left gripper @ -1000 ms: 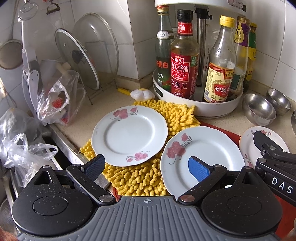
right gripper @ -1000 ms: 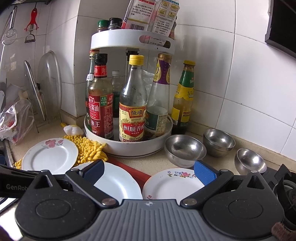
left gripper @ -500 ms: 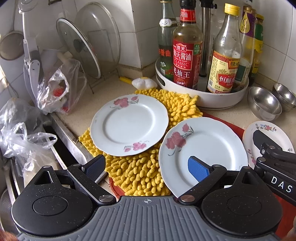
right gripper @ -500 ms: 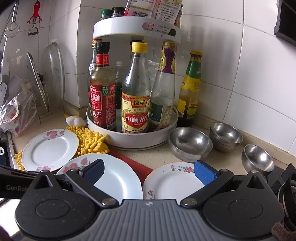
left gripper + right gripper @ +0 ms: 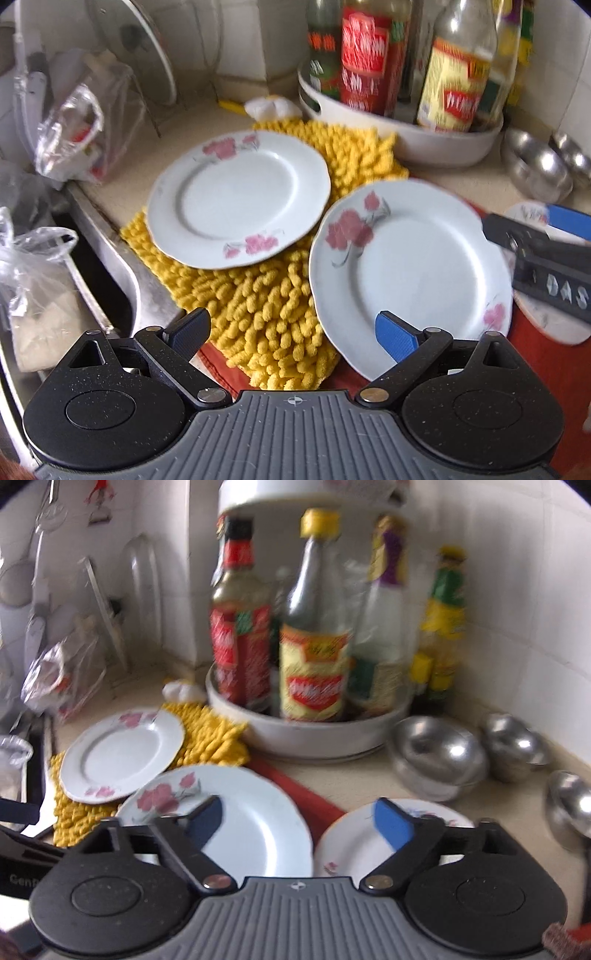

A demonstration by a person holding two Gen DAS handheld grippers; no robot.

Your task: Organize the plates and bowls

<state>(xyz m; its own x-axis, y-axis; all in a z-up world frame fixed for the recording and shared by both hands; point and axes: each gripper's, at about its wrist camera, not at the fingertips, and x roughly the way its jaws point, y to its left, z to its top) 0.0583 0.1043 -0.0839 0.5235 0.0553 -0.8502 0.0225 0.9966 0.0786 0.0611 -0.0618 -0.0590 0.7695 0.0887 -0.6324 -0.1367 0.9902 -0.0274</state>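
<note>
**Now: both hand-held grippers hover over the plates**

Nearby, the left hand-held gripper (image 5: 291,332) is spread wide and empty above the yellow mat (image 5: 258,295). The right hand-held gripper (image 5: 295,818), jaws just narrowing with nothing clamped, hangs over the large plate (image 5: 258,823) and small plate (image 5: 354,849). Three steel bowls (image 5: 439,753) sit far right on the tabletop (image 5: 354,775).

Motion blur smears the bottle labels (image 5: 312,672) past reading. The small floral plate (image 5: 546,325) lies mostly under the right tool (image 5: 546,258); the rightmost steel bowl (image 5: 569,808), perhaps a ladle, is cut off.
</note>
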